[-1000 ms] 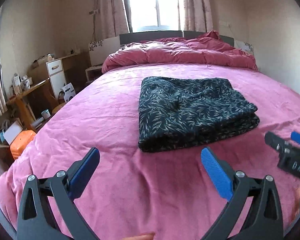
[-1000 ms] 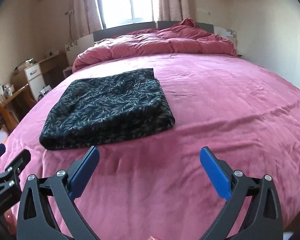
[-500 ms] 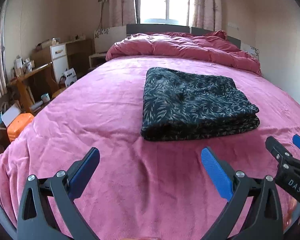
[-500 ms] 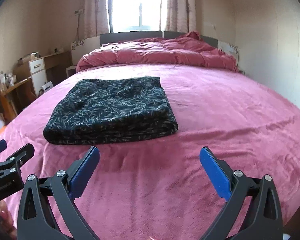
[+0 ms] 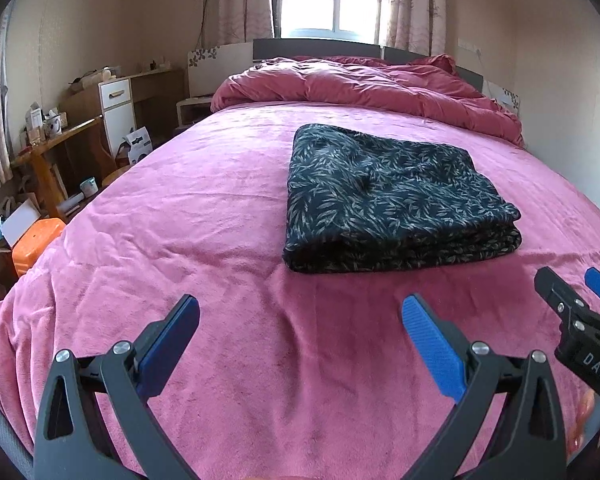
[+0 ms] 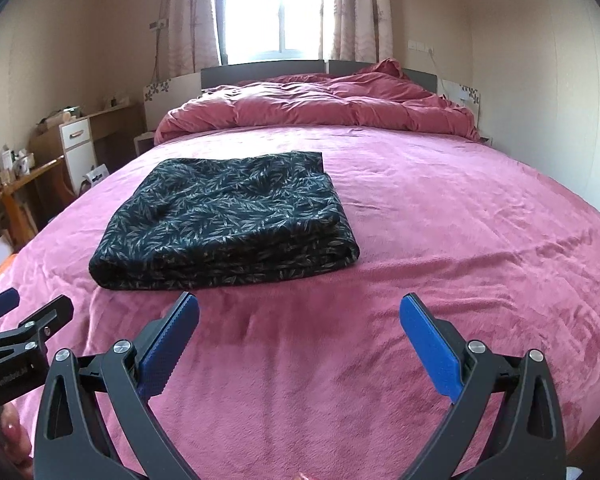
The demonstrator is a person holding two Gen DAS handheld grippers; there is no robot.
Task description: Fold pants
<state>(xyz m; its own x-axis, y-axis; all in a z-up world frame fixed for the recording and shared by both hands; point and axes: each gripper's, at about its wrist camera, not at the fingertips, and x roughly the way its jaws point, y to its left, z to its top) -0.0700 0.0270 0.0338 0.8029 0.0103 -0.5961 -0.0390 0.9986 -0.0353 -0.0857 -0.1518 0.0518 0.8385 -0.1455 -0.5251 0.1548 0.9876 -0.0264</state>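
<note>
The dark leaf-patterned pants lie folded in a thick rectangle on the pink bed; they also show in the right wrist view. My left gripper is open and empty, held back from the pants' near edge. My right gripper is open and empty, also short of the pants. The right gripper shows at the right edge of the left wrist view, and the left gripper at the left edge of the right wrist view.
A rumpled red duvet lies at the head of the bed below the window. A wooden desk, a white-drawer cabinet and an orange box stand off the bed's left side. A wall runs along the right.
Both grippers have risen and tilted slightly, so the pants sit lower and nearer in both views. The pants have not moved. Both grippers stay open.
</note>
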